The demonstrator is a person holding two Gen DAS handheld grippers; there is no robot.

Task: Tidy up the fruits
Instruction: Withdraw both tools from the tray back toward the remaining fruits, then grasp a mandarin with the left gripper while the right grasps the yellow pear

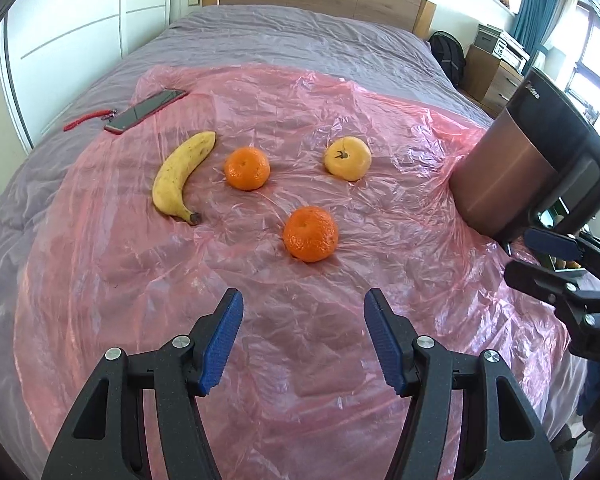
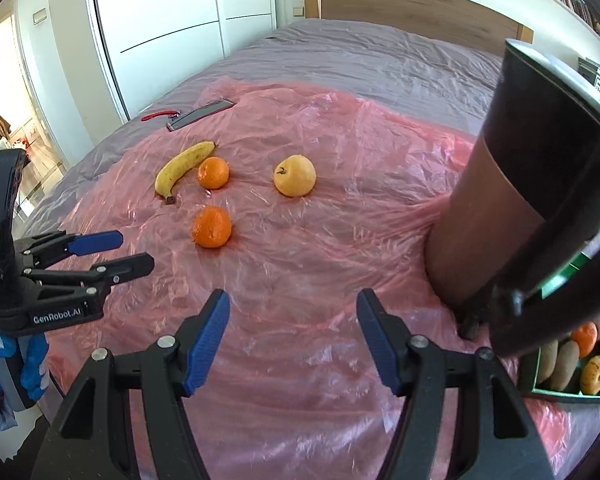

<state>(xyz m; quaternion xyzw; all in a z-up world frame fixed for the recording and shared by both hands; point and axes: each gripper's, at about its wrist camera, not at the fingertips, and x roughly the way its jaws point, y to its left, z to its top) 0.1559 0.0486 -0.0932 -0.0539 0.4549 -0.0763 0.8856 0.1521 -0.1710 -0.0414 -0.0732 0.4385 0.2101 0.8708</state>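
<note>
A: Left gripper (image 1: 303,340)?
B: Mine, jaws apart, empty. Just ahead: dimpled round orange (image 1: 310,233) on crinkled pink plastic sheet (image 1: 260,360); beyond, second orange (image 1: 247,168), curved banana (image 1: 180,176), smooth yellow apple (image 1: 348,158).
A: Right gripper (image 2: 293,340)?
B: Gaping, empty; glossy brown jug (image 2: 512,200) to its right.

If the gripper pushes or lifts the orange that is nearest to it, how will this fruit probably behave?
The nearest orange looks round, so a push from the side would likely make it roll, though the crinkled pink plastic sheet over soft bedding may slow it. Its skin looks dimpled and not wet, so the jaws would probably hold it without slipping. It appears firm and should probably keep its shape.
</note>
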